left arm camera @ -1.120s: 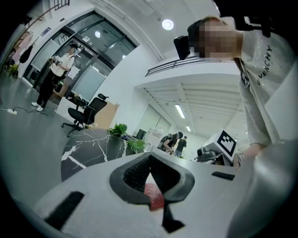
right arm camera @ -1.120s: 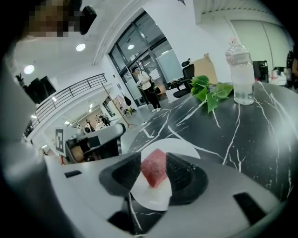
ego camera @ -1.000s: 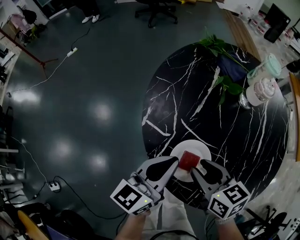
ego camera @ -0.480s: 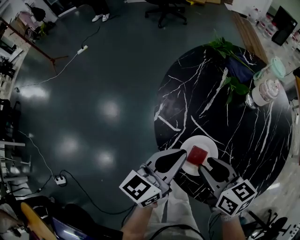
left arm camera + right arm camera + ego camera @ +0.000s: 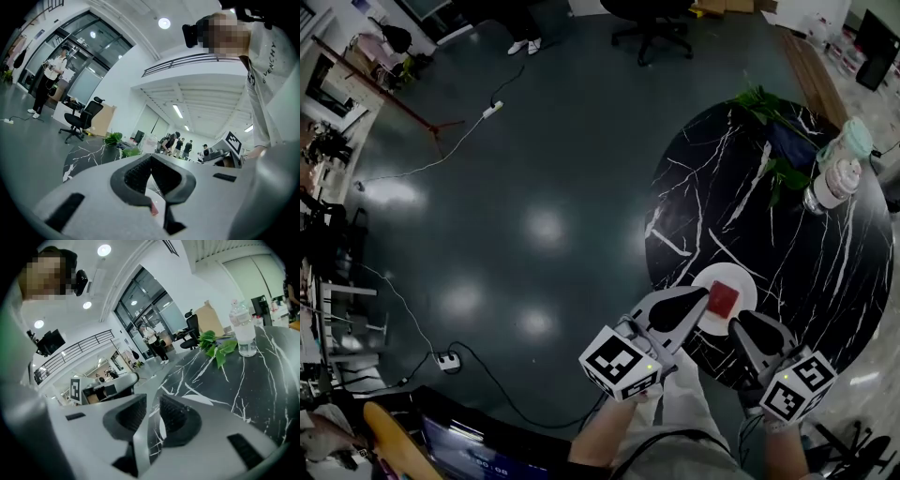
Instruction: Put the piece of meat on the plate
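The red piece of meat (image 5: 724,298) lies on a small white plate (image 5: 744,284) near the front edge of the round black marble table (image 5: 825,253). My left gripper (image 5: 701,298) hovers at the plate's left rim. Its jaws meet at the tips with nothing between them. In the left gripper view (image 5: 150,159) a sliver of plate (image 5: 157,197) and meat (image 5: 152,209) shows through the gap behind the tips. My right gripper (image 5: 741,325) hangs just in front of the plate. Its jaws (image 5: 152,401) are closing, a narrow gap is left, and nothing is in it. The plate (image 5: 201,399) lies ahead.
Two plastic bottles (image 5: 836,173) stand at the table's far right, beside a leafy green sprig (image 5: 769,103) and a dark blue cloth (image 5: 792,145). The table edge runs just left of the plate. On the floor are a cable and power strip (image 5: 495,110); an office chair (image 5: 652,23) stands beyond.
Both grippers have lifted and drawn back from the plate toward me. The meat stays on the plate. The table sits further right in the head view.
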Action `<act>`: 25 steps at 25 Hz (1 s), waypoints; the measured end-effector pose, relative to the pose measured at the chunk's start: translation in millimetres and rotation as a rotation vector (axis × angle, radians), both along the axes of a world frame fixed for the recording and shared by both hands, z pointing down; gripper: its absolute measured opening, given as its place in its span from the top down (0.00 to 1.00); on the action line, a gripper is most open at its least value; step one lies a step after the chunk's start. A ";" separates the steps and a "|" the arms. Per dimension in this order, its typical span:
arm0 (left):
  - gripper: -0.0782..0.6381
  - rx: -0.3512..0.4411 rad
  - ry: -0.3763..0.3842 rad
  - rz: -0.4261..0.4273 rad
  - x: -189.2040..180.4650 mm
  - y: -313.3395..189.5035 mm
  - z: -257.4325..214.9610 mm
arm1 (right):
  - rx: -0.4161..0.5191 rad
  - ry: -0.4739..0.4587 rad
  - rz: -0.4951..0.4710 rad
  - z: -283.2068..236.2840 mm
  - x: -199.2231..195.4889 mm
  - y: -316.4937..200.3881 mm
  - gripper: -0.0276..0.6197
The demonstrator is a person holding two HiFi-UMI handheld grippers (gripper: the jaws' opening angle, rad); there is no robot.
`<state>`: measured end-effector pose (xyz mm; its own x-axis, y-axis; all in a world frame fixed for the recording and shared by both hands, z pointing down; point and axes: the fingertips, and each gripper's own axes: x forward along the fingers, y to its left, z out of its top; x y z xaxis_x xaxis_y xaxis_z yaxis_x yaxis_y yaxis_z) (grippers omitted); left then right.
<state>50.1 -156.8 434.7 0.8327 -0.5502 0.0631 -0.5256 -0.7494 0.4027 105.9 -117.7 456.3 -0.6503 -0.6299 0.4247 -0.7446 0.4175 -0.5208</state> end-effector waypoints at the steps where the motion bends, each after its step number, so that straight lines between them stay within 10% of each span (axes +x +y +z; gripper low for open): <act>1: 0.88 0.004 -0.002 0.004 -0.3 0.9 -4.2 | -0.001 0.002 -0.004 -4.1 -1.1 1.8 0.82; 25: 0.88 0.128 0.065 0.067 7.6 -5.2 -98.2 | 0.108 -0.005 0.072 -92.0 -3.5 14.5 0.90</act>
